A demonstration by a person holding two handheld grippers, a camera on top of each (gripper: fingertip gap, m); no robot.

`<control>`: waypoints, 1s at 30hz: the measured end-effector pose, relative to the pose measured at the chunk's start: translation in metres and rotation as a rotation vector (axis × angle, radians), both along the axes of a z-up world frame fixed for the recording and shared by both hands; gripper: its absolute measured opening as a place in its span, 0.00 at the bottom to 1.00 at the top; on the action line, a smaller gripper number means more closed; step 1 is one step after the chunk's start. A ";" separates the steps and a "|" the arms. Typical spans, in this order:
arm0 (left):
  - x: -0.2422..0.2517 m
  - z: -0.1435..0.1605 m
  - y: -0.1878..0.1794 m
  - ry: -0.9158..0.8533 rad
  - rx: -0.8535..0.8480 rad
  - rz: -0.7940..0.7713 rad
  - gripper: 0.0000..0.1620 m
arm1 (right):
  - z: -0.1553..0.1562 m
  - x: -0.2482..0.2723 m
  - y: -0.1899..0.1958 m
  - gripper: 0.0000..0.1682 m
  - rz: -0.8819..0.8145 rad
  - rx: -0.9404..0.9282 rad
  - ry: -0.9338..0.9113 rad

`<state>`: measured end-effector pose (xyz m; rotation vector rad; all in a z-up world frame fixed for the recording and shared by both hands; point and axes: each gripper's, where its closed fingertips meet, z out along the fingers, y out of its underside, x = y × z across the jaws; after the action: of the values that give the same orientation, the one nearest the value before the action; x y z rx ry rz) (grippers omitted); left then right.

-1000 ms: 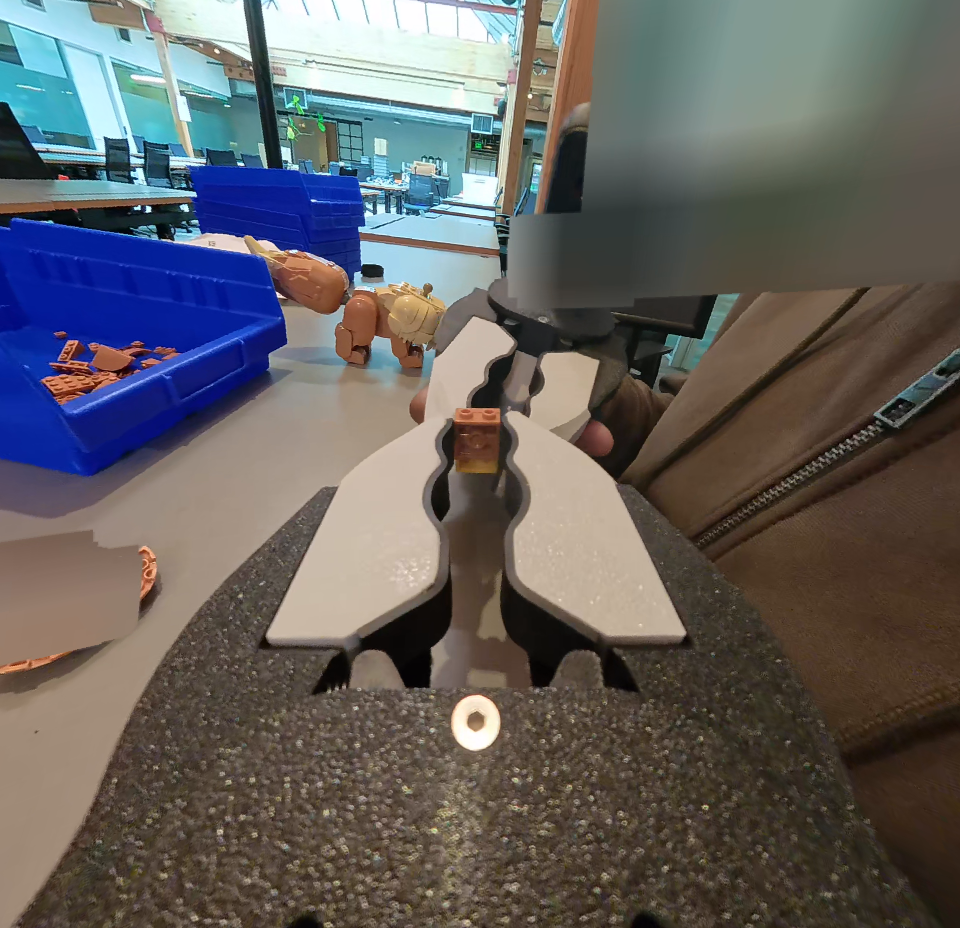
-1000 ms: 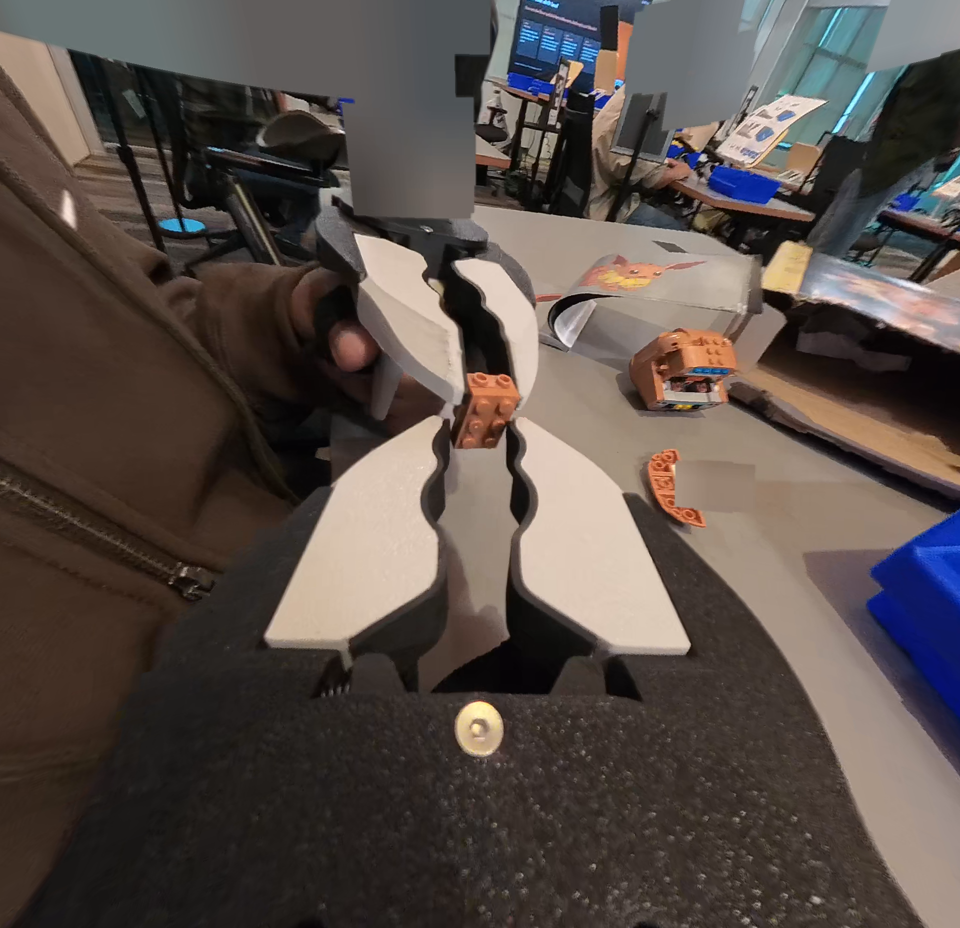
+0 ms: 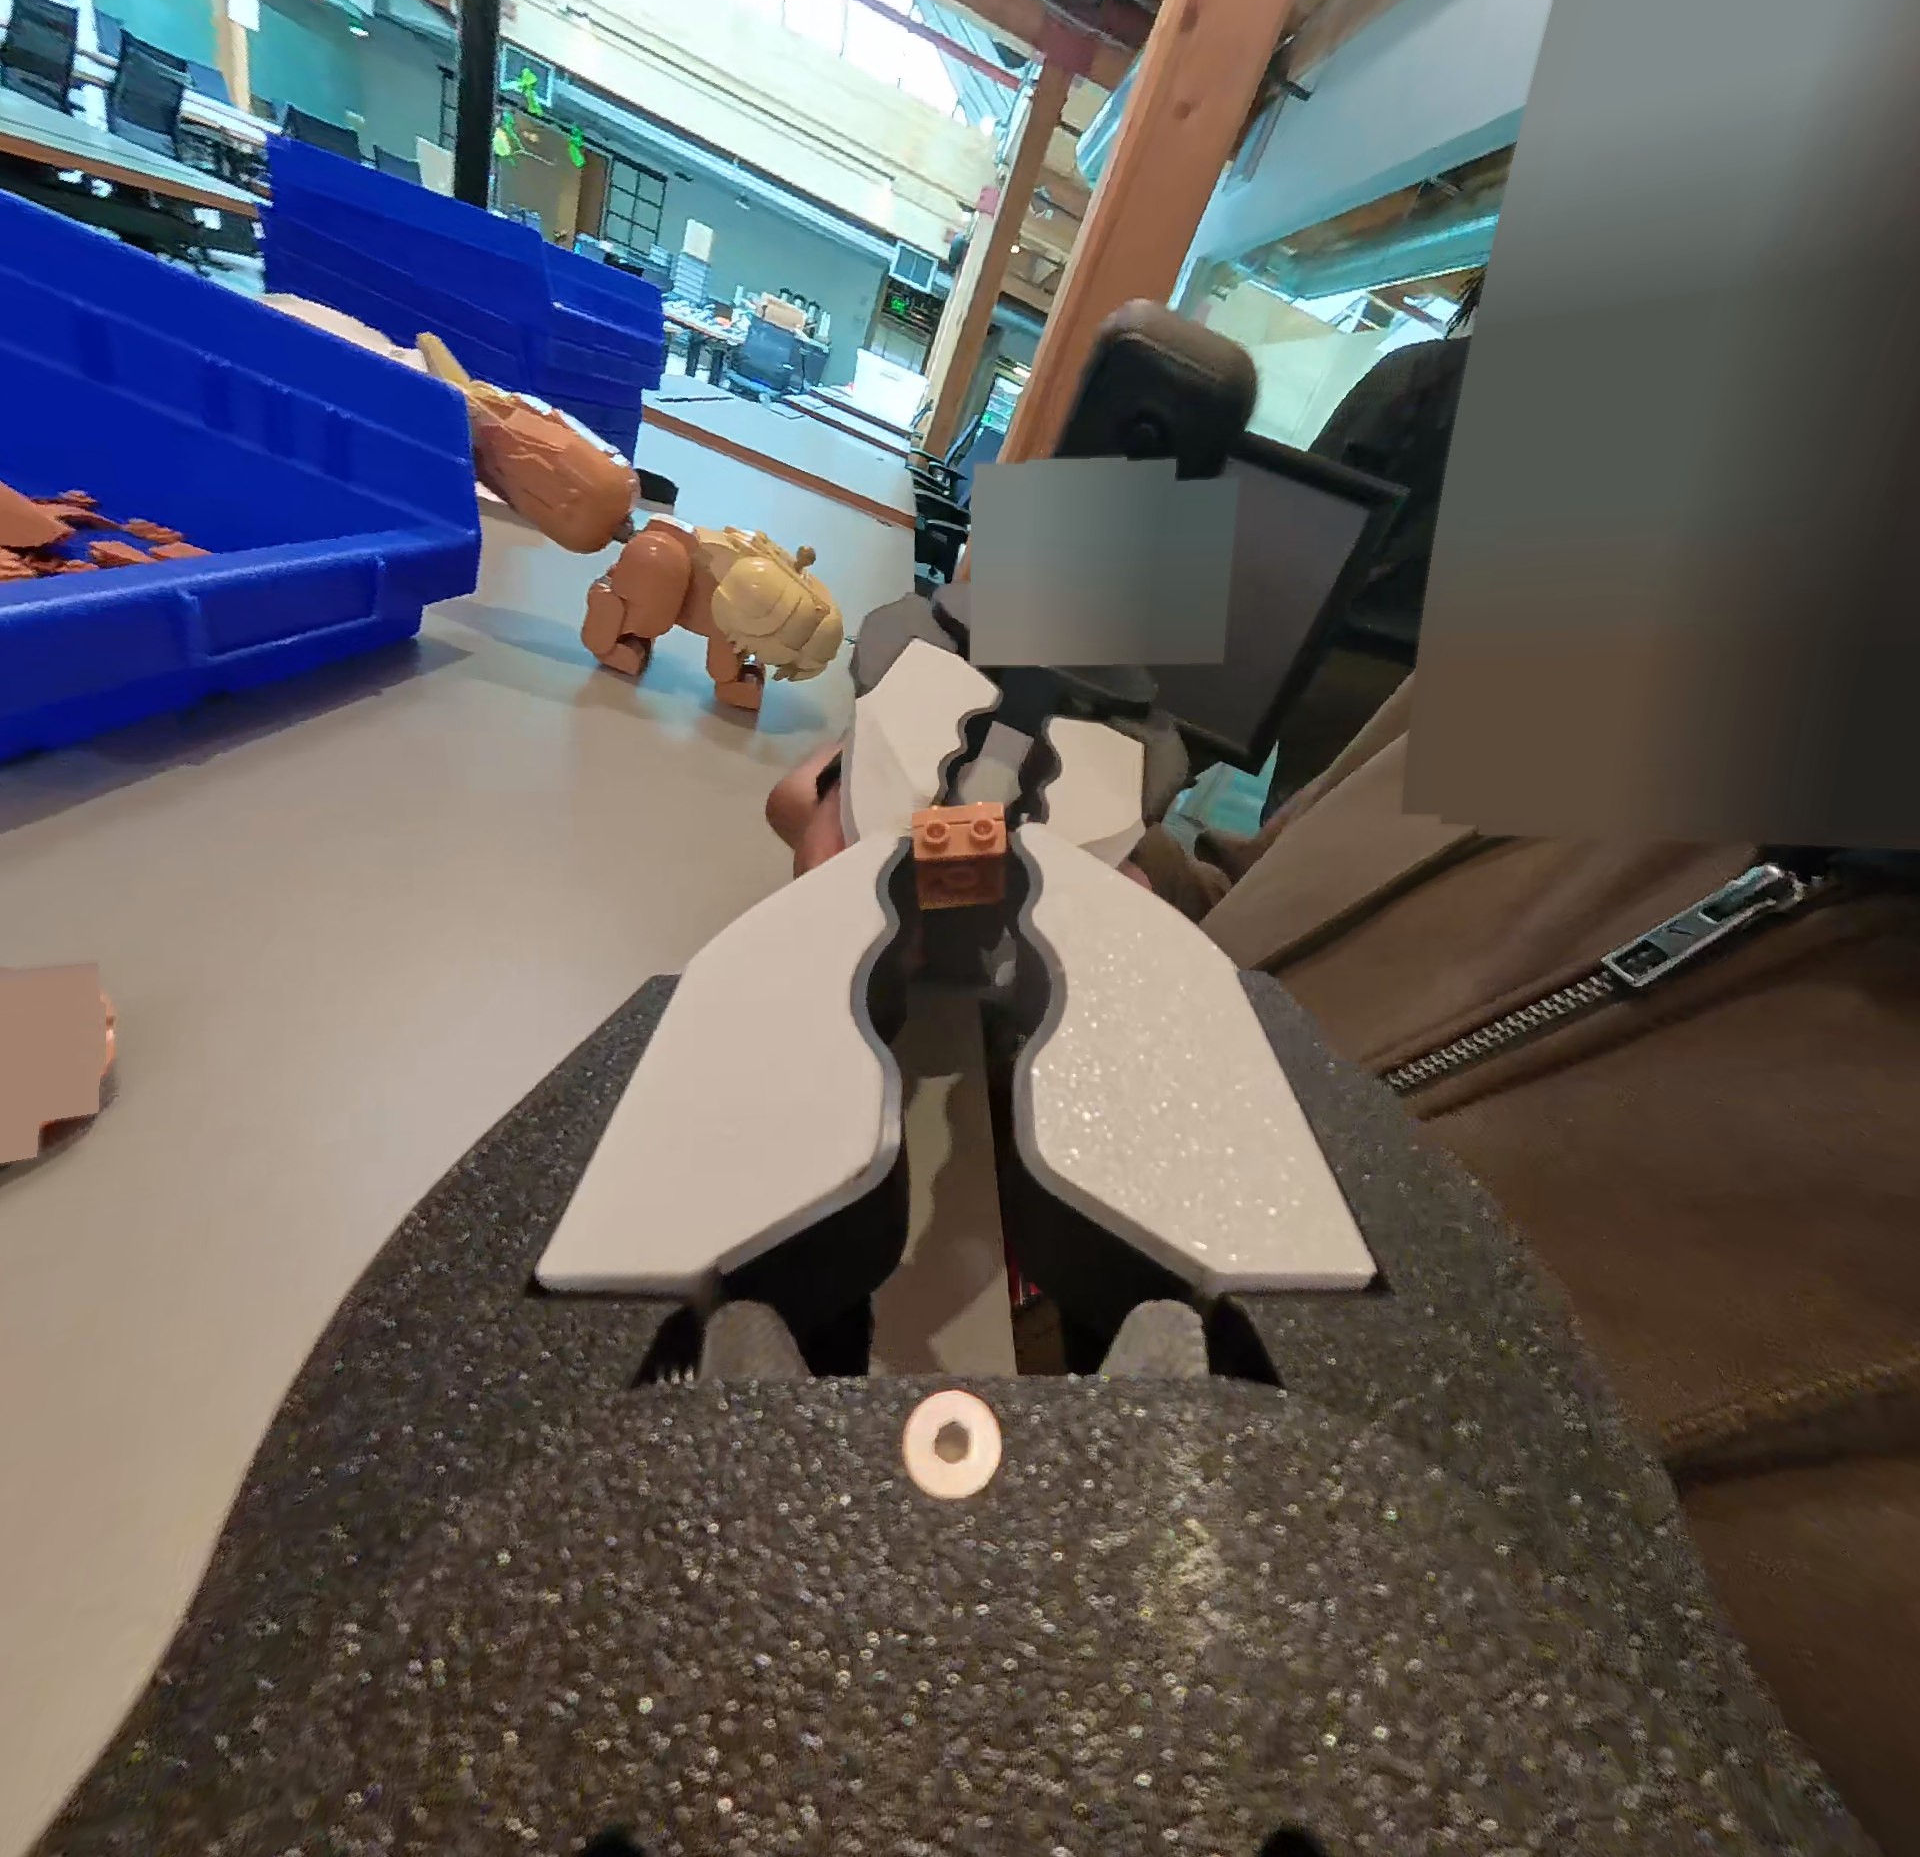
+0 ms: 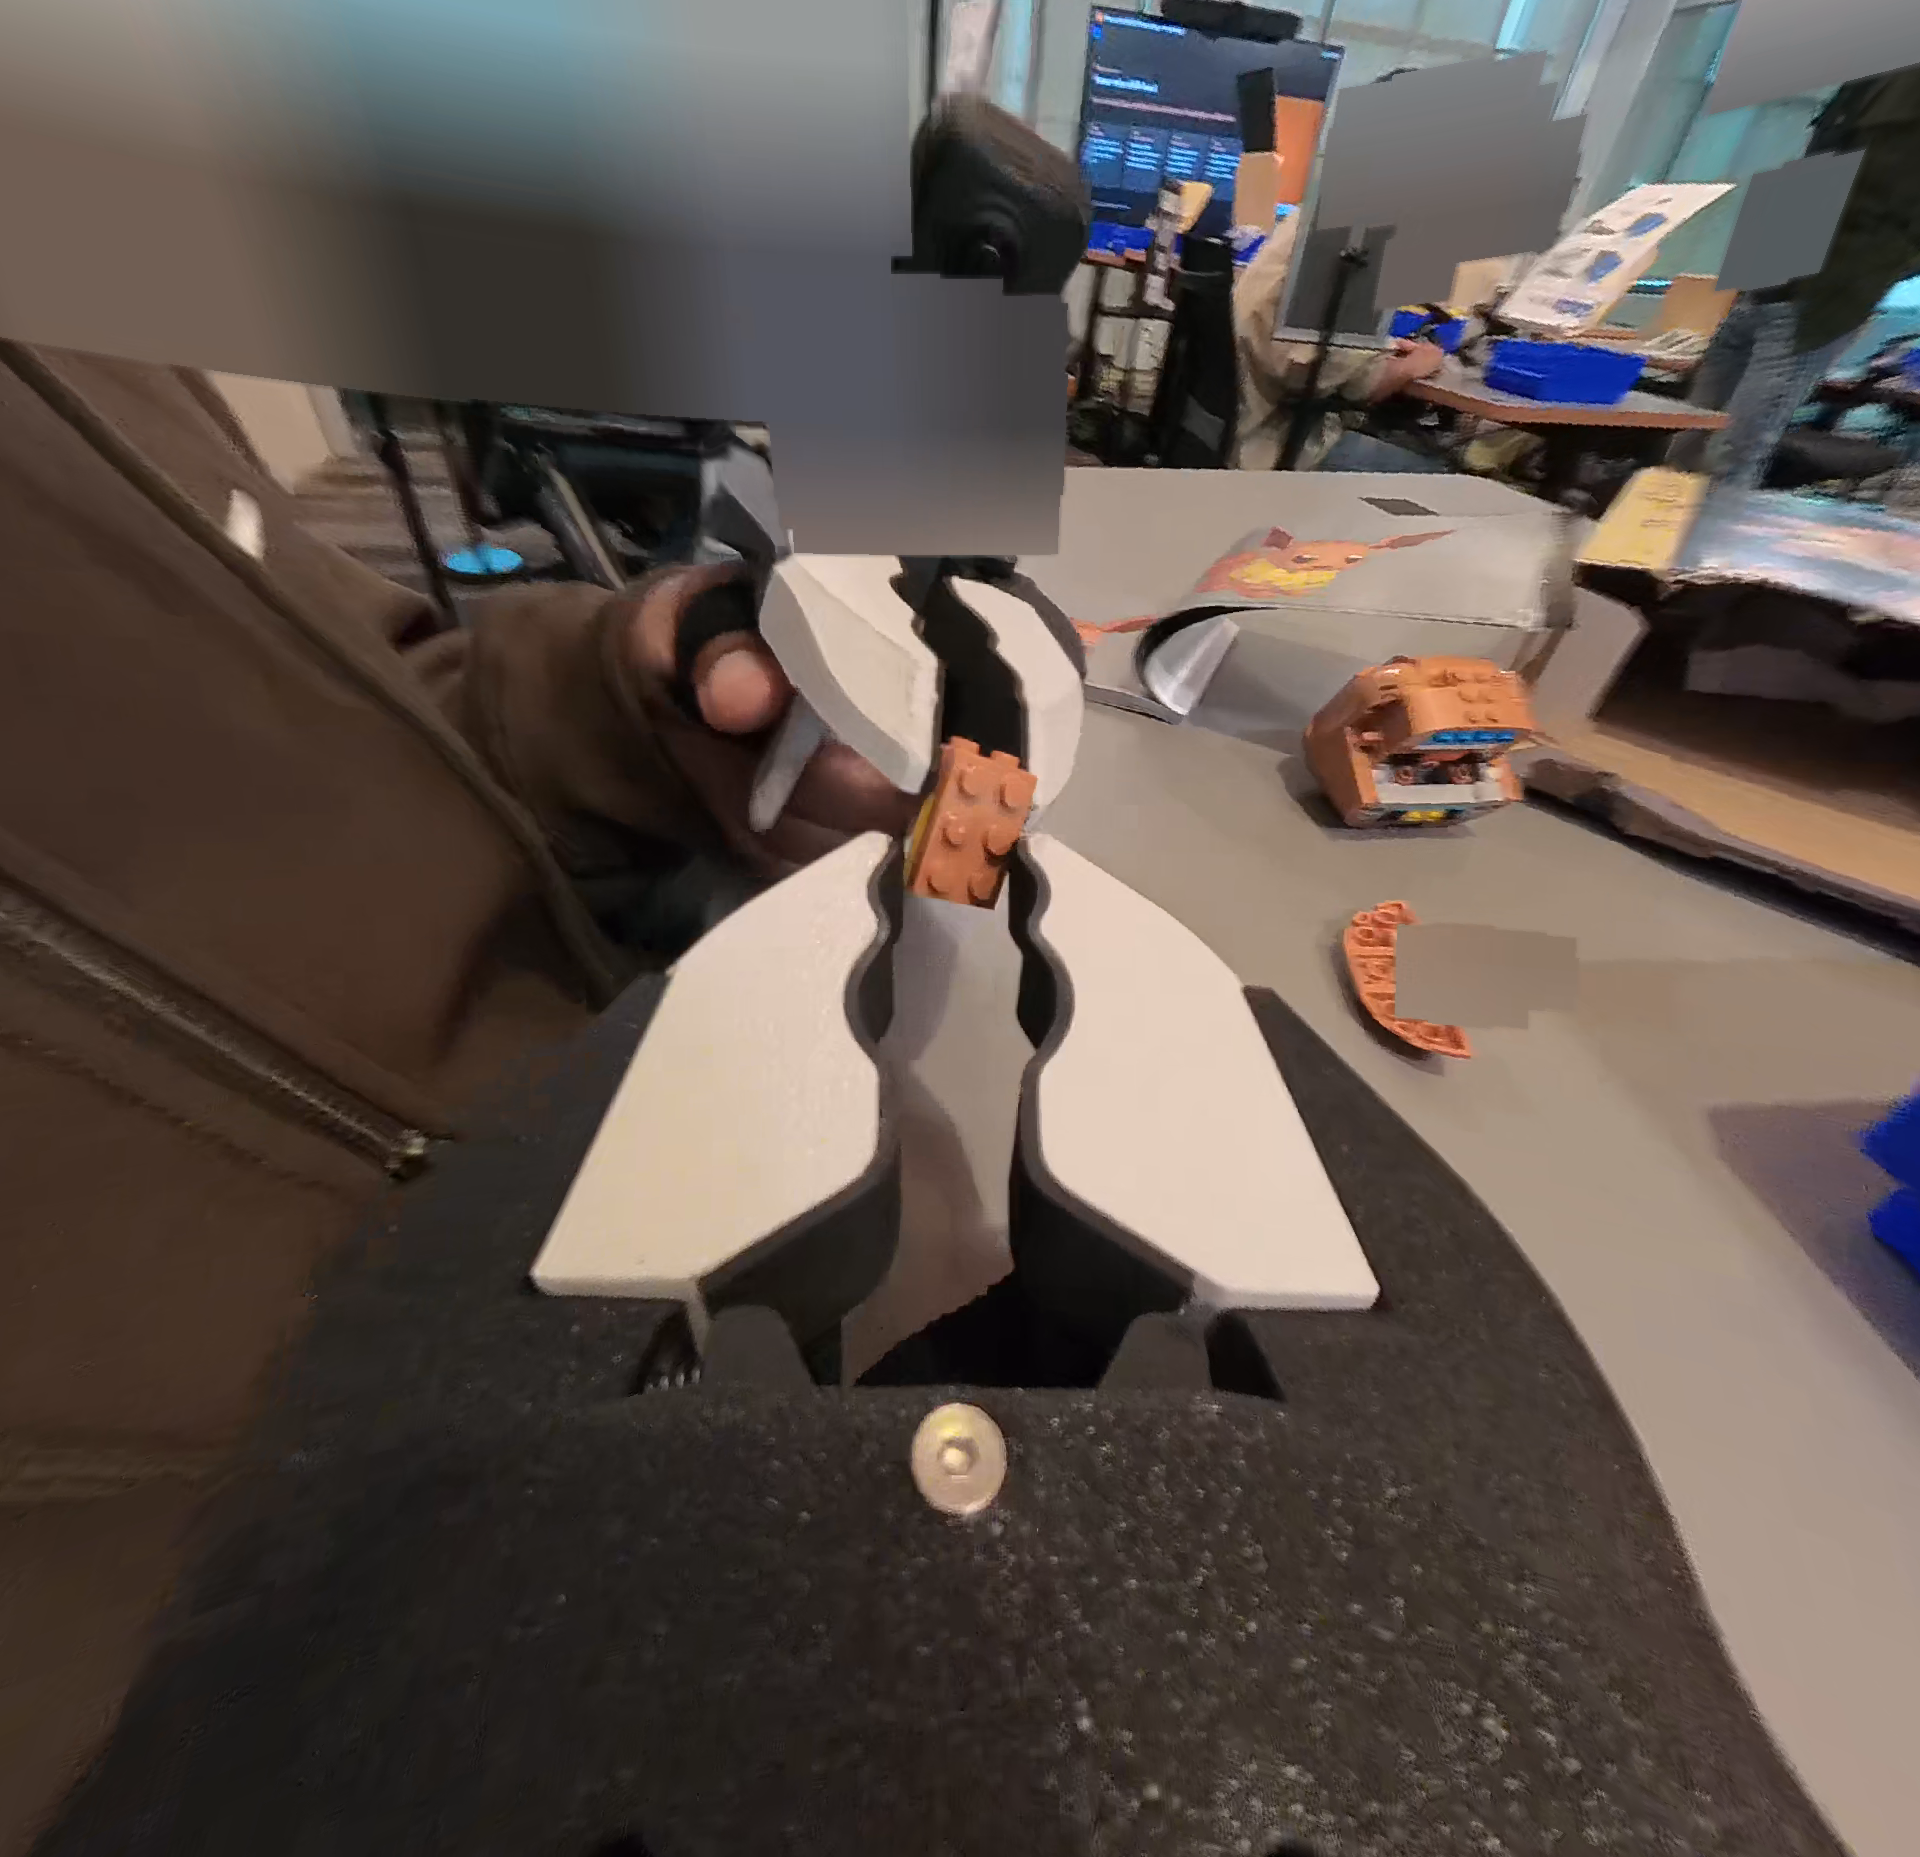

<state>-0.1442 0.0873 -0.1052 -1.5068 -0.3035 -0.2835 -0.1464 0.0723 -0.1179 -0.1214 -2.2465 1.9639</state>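
The left gripper [image 3: 958, 877] is clenched on a small orange-brown toy brick [image 3: 958, 865], its two studs facing up, pinched at the very fingertips. In the right wrist view the right gripper [image 4: 961, 851] grips a flat orange studded brick [image 4: 968, 828], tilted, at its fingertips. The two grippers meet tip to tip above the grey table [image 3: 416, 924], and the bricks look pressed together, though the joint itself is hidden. A brown zip jacket [image 3: 1662, 1132] fills the space behind them.

To the left stands a blue bin [image 3: 260, 519] holding loose orange pieces, with a half-built brown and tan toy animal [image 3: 717, 602] just beyond its corner. On the right side lie a curved orange piece [image 4: 1382, 966], an orange brick-built chunk [image 4: 1423, 737] and an open booklet [image 4: 1351, 581] showing a fox-like cartoon creature. A dark screen [image 4: 1174, 124] far off carries writing too small to make out.
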 end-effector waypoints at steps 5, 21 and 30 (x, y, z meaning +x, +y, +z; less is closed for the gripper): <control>-0.013 -0.005 -0.003 -0.049 -0.027 0.101 0.10 | -0.002 -0.016 0.001 0.11 -0.266 0.180 0.439; -0.035 -0.011 -0.010 -0.100 -0.051 0.344 0.10 | -0.010 -0.041 0.001 0.07 -0.578 0.453 0.774; -0.035 -0.007 -0.007 0.018 -0.061 0.421 0.10 | -0.008 -0.042 0.003 0.06 -0.580 0.376 0.598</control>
<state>-0.1796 0.0800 -0.1126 -1.4642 -0.6079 0.0753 -0.1880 0.0749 -0.1257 -0.1049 -1.8528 1.0799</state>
